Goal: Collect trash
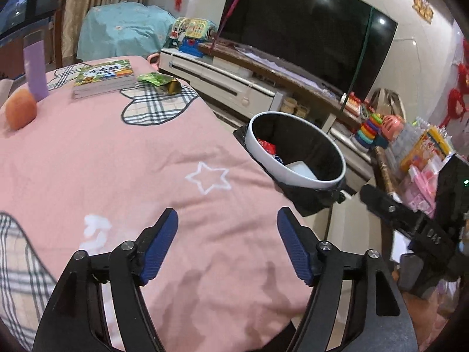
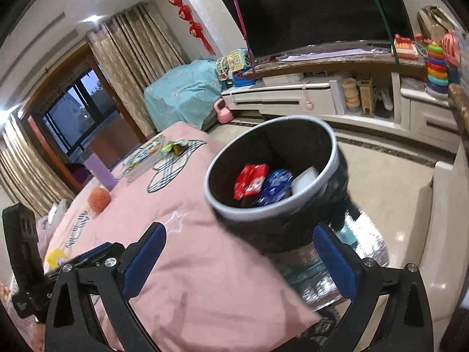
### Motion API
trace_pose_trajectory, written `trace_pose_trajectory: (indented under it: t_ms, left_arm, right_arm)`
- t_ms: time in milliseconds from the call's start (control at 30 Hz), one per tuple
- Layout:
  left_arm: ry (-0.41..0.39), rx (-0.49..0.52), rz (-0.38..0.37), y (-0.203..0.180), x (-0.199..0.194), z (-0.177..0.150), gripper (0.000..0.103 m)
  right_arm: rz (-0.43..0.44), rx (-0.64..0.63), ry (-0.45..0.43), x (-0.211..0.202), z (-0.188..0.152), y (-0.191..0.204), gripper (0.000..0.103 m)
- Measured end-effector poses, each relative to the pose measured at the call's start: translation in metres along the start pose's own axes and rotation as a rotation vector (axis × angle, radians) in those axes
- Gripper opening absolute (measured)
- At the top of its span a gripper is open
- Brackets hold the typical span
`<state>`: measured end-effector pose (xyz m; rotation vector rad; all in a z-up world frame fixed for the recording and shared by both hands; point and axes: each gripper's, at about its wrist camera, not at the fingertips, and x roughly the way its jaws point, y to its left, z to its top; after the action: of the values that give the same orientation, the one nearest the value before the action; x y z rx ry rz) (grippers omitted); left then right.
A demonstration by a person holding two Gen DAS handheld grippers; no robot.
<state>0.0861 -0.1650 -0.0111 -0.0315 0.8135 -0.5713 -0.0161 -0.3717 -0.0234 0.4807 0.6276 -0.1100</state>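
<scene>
A white-rimmed trash bin [image 1: 293,176] lined with a black bag stands beside the pink-covered table [image 1: 132,161]; it also shows in the right wrist view [image 2: 272,214]. Inside lie a red wrapper [image 2: 250,180], a blue wrapper [image 2: 275,186] and a white piece [image 2: 304,180]. A green and gold snack wrapper [image 1: 159,81] lies at the table's far edge, also in the right wrist view [image 2: 176,147]. My left gripper [image 1: 227,246] is open and empty above the cloth. My right gripper [image 2: 243,261] is open and empty just in front of the bin.
A book [image 1: 104,77], a purple cup [image 1: 35,67] and an orange [image 1: 20,111] sit on the far part of the table. A TV [image 1: 307,29] on a long cabinet with toys runs behind. The right gripper's body [image 1: 416,223] shows at the left view's right edge.
</scene>
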Motion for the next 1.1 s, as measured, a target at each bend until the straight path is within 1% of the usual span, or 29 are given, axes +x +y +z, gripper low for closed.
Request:
trace_pose_trajectory:
  t_ms: [100,200,300,433,500,533,633,700,733,800,867,967,1100]
  left_arm:
    - [-0.052,0.01,0.013,0.0,-0.019,-0.008,0.085]
    - [-0.104,0.024,0.033,0.0,-0.038,-0.01,0.087]
    - [-0.164,0.029,0.044,0.001,-0.056,-0.007,0.091]
    - [-0.269,0.028,0.088,0.001,-0.08,-0.004,0.103]
    - [-0.333,0.032,0.134,0.0,-0.086,-0.006,0.103]
    - [-0.364,0.041,0.165,-0.001,-0.088,-0.008,0.103]
    - [-0.417,0.078,0.252,-0.004,-0.088,-0.018,0.103]
    - [-0.445,0.092,0.282,-0.005,-0.088,-0.023,0.103]
    - [-0.462,0.102,0.309,-0.005,-0.086,-0.027,0.103]
    - [-0.459,0.114,0.34,-0.005,-0.08,-0.031,0.103]
    - [-0.434,0.111,0.347,-0.002,-0.073,-0.034,0.103]
    - [-0.399,0.083,0.344,0.005,-0.065,-0.038,0.103]
    - [-0.392,0.071,0.369,0.008,-0.059,-0.045,0.103]
  right_arm:
    - [0.018,-0.011,-0.006,-0.007,-0.01,0.011,0.101]
    - [0.024,-0.049,-0.027,-0.018,-0.012,0.025,0.101]
    - [0.013,-0.094,-0.075,-0.032,-0.006,0.039,0.103]
    - [-0.005,-0.162,-0.184,-0.062,0.005,0.059,0.103]
    - [-0.02,-0.182,-0.238,-0.074,0.008,0.065,0.103]
    - [-0.033,-0.194,-0.285,-0.081,0.008,0.069,0.103]
    - [-0.089,-0.222,-0.381,-0.089,0.001,0.074,0.103]
    - [-0.11,-0.243,-0.413,-0.087,-0.004,0.073,0.103]
    - [-0.125,-0.256,-0.422,-0.084,-0.009,0.073,0.103]
    - [-0.145,-0.268,-0.417,-0.075,-0.013,0.072,0.103]
    - [-0.166,-0.262,-0.398,-0.067,-0.018,0.069,0.103]
    - [-0.164,-0.243,-0.382,-0.058,-0.025,0.063,0.103]
    - [-0.173,-0.218,-0.373,-0.053,-0.035,0.057,0.103]
